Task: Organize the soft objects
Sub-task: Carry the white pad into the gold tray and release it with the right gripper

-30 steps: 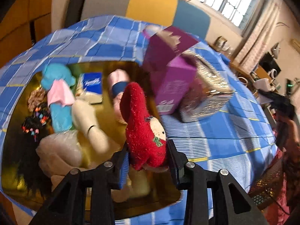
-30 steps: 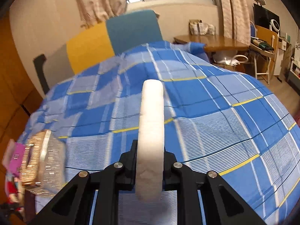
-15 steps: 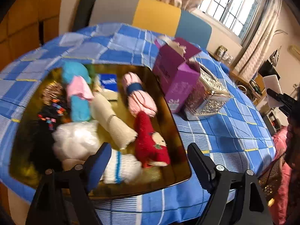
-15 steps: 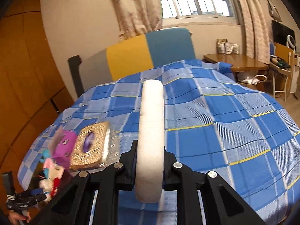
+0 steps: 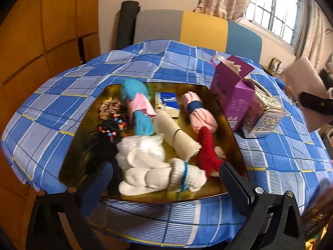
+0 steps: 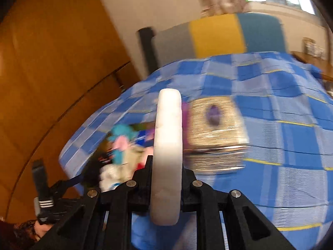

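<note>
A gold tray [image 5: 214,193] on the blue checked tablecloth holds several soft things: a red sock [image 5: 207,152], a white sock roll [image 5: 162,179], a beige roll [image 5: 177,134], a pink roll [image 5: 199,112], a turquoise and pink roll [image 5: 138,106], a white plastic bag [image 5: 141,148] and hair ties [image 5: 110,123]. My left gripper [image 5: 166,179] is open and empty, just in front of the tray's near edge. My right gripper [image 6: 166,166] is shut on a white foam pad [image 6: 167,145], held edge-on above the table; it shows at the right of the left wrist view [image 5: 301,77].
A purple carton [image 5: 235,95] and a shiny gold tissue box [image 5: 264,112] stand right of the tray; the box is blurred in the right wrist view [image 6: 216,131]. A grey, yellow and blue chair back [image 5: 187,29] is behind the table. Wooden panels [image 5: 41,31] are on the left.
My left gripper opened, let the red sock go onto the tray and pulled back. My right gripper, still holding the foam pad, swung left toward the tray.
</note>
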A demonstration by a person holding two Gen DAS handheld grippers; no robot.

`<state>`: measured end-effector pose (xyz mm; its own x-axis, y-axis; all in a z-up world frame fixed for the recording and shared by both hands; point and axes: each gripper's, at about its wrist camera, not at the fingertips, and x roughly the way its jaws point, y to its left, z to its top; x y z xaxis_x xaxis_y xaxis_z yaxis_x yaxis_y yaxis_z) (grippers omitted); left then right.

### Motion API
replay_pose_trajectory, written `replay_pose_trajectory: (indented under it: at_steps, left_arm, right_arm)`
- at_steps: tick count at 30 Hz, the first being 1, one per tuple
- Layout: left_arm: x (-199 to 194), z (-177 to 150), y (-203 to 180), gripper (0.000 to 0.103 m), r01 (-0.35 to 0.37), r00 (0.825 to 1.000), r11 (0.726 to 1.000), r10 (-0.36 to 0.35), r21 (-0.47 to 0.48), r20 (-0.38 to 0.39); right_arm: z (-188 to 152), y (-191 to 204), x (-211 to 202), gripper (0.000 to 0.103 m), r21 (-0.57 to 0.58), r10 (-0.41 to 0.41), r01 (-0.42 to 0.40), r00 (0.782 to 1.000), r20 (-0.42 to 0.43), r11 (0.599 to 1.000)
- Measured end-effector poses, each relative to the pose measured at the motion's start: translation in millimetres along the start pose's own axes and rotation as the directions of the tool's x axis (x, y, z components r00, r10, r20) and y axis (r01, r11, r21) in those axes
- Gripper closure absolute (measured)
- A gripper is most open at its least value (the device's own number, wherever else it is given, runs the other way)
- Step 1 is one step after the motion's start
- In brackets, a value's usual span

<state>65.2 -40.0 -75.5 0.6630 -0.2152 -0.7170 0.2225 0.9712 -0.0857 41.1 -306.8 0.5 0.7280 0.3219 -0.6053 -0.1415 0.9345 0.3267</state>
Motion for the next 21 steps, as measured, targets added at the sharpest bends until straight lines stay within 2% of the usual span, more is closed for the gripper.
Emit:
replay_pose_trajectory:
  at_steps: [5,9,12,15,17,21]
  left_arm:
    - [2,-3,13,0.0,-0.045,0.999,0.999,0.044,-0.01,-0.026]
    - [0,-7,26,0.0,-0.075,0.997,0.997,0.074,-0.029,-0.03]
    - [-3,-7,35,0.0,-0.112,0.994,0.993,0.111,-0.041,-0.018]
    - [-3,-6,41,0.0,-0.116,0.993,0.991,0.115,-0.061,-0.018]
    - [-4,-6,44,0.0,-0.119,0.993,0.991,0.119,-0.065,-0.012]
    - [-4,-5,45,0.0,-0.137,0.991,0.989,0.137,-0.052,-0.006]
  right_arm:
    - [-2,53,56,0.085,-0.064,0.06,-0.066,0.994,-0.087,0.996]
    - [-2,82,104,0.085,-0.135,0.032,-0.051,0.99,-0.138,0.99]
    - [0,89,134,0.085,-0.131,0.02,-0.043,0.985,-0.17,0.99]
    - [4,91,160,0.085,-0.129,-0.01,-0.016,0.98,-0.198,0.992]
    - [3,94,181,0.085,-0.154,-0.058,0.024,0.974,-0.219,0.988]
    - [-5,90,206,0.073,-0.175,-0.146,0.097,0.945,-0.292,0.98]
